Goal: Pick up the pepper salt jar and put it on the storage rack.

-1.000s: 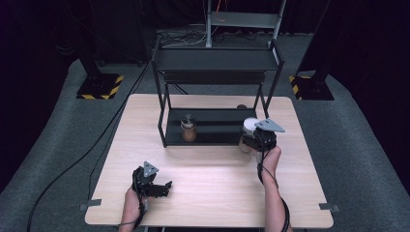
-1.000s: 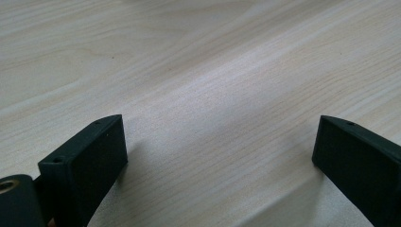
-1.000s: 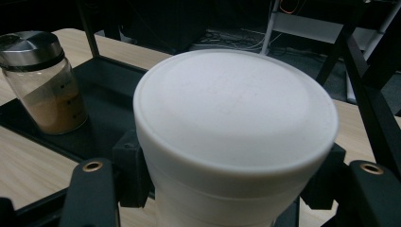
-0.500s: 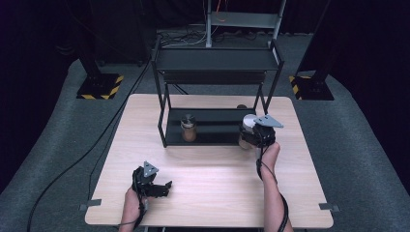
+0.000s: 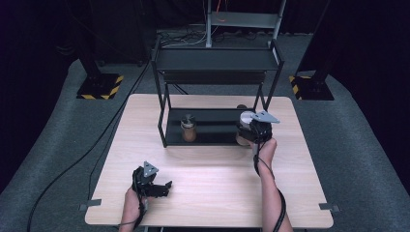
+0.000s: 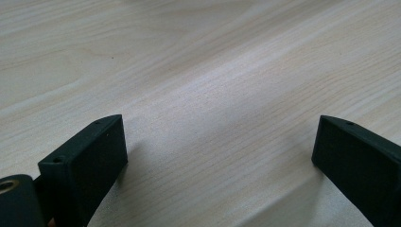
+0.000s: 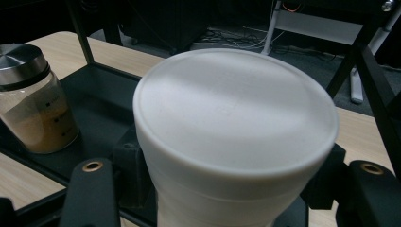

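Plainly the right gripper (image 7: 236,198) clamps the white container (image 7: 236,137) between its jaws at the rack's lower shelf (image 7: 94,94), upright with its lid up, so I judge it could clip the rack post (image 7: 359,61) just beyond and tip; the left gripper (image 6: 217,156) rests open.

Each tool is black, with a grey three-cornered plate on top: the left tool (image 5: 164,186) and the right tool (image 5: 243,129). The jaws are flat, blocky black pads with small holes near their corners, and brass-ringed screw holes sit behind them. A black cable trails along each bare forearm.
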A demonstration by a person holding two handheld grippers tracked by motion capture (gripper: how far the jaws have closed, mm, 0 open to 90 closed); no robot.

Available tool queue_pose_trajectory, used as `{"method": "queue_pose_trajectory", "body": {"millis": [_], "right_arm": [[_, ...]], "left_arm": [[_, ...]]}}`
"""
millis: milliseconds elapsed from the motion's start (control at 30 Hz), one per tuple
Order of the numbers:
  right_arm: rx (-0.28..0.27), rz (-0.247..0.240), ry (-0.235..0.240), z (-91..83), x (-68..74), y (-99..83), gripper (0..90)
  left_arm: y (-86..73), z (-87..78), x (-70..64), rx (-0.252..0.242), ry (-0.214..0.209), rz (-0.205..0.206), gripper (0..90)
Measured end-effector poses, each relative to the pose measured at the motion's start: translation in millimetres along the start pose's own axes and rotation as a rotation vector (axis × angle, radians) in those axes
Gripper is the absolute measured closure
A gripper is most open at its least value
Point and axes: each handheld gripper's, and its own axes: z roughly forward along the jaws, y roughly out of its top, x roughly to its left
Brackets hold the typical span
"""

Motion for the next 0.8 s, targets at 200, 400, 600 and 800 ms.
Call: {"method": "queue_pose_trajectory", "body": {"millis": [200, 400, 600, 800], "right_arm": [[0.0, -0.006, 0.01, 4.5, 2.5, 3.1, 33.3], [0.003, -0.009, 0.018, 8.8, 6.1, 4.8, 33.2], [0.005, -0.008, 0.029, 12.8, 9.1, 6.1, 33.3], [0.009, -0.019, 0.035, 16.6, 12.1, 8.6, 33.3]], "left_arm": [[0.0, 0.0, 0.0, 0.0, 0.0, 0.0, 3.6], [0.0, -0.1, -0.2, 0.0, 0.001, 0.001, 3.7], [0.0, -0.1, -0.2, 0.0, 0.0, 0.001, 3.7], [-0.1, -0.1, -0.2, 0.0, 0.001, 0.001, 3.8]]}}
